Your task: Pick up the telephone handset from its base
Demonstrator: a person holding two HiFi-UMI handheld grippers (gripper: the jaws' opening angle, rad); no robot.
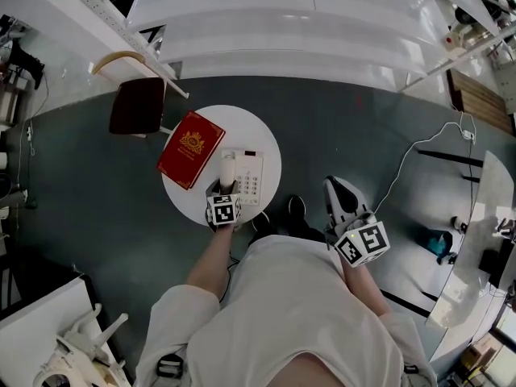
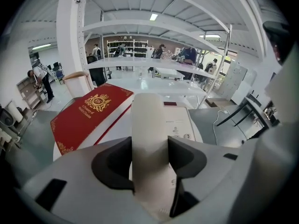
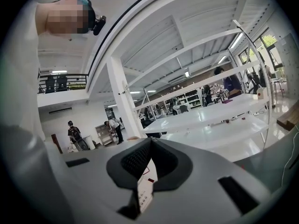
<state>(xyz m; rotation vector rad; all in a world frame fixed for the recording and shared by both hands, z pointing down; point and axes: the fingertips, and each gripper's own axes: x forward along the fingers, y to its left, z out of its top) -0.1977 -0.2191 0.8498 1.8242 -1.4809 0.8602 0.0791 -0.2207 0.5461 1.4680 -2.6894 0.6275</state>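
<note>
A white telephone base point(image 1: 251, 181) sits on a small round white table point(image 1: 268, 139). Its white handset point(image 1: 228, 168) lies along the base's left side. My left gripper point(image 1: 223, 187) is shut on the handset's near half. In the left gripper view the handset point(image 2: 149, 120) runs straight out between both dark pads, over the keypad base point(image 2: 183, 122). Whether it has cleared the cradle I cannot tell. My right gripper point(image 1: 342, 199) hangs off the table to the right, shut and holding nothing. Below its closed tips point(image 3: 149, 146) a slice of the keypad point(image 3: 144, 192) shows.
A red hardcover book point(image 1: 190, 149) lies on the table's left part, overhanging the edge, close beside the handset point(image 2: 88, 115). A dark chair point(image 1: 138, 106) stands to the table's upper left. White shelving point(image 1: 282, 39) runs behind. A white cable point(image 1: 411, 156) crosses the floor at right.
</note>
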